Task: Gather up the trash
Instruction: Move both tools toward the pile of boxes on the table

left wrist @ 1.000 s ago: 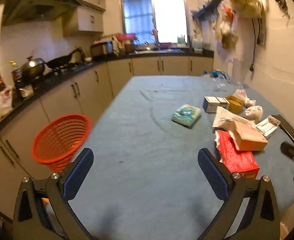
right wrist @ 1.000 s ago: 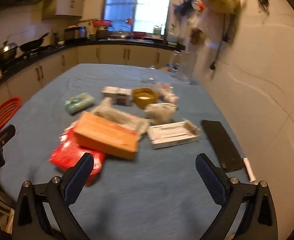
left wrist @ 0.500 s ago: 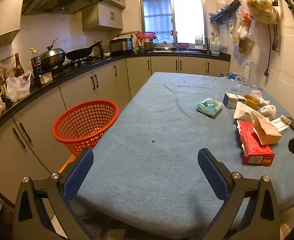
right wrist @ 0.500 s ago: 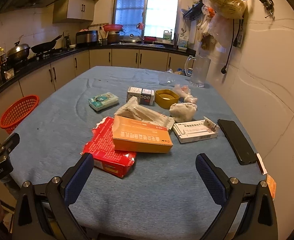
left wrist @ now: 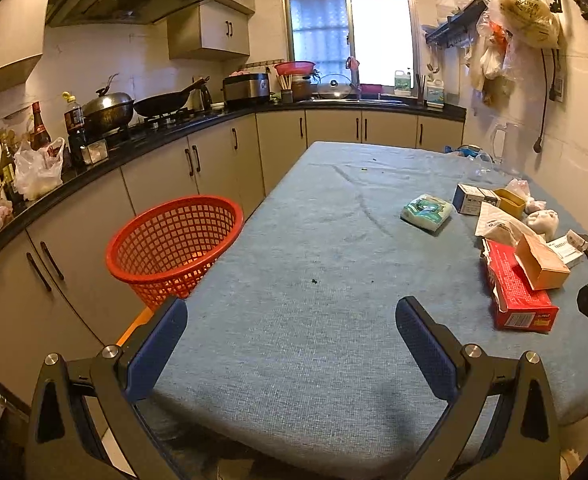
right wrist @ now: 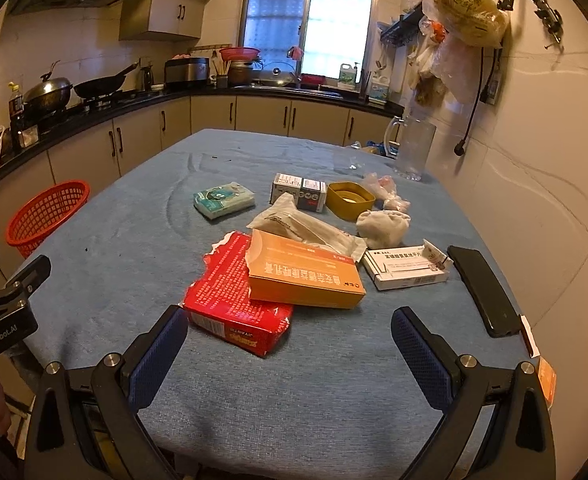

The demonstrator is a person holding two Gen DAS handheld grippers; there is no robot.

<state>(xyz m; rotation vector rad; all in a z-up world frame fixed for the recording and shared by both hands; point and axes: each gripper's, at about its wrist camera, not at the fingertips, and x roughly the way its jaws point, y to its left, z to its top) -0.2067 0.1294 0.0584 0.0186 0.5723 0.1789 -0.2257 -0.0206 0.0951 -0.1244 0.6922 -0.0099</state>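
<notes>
Trash boxes (right wrist: 269, 280) lie flat, long axes slanting across table (right wrist: 334, 400); both grippers (left wrist: 289, 344) (right wrist: 289, 350) gape empty.

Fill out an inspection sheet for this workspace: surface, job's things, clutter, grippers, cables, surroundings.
Surface: table under a blue cloth, a few dark crumbs on it.
Job's things: torn red box with an orange box lying across it; crumpled white wrapper; white wad; white carton; orange basket beside the table's left edge, looks empty.
Clutter: tissue pack, yellow container, black phone, glass jug.
Grippers: left gripper and right gripper both open, holding nothing.
Cables: black cord hanging on the wall.
Surroundings: kitchen counter, wok, window.
</notes>
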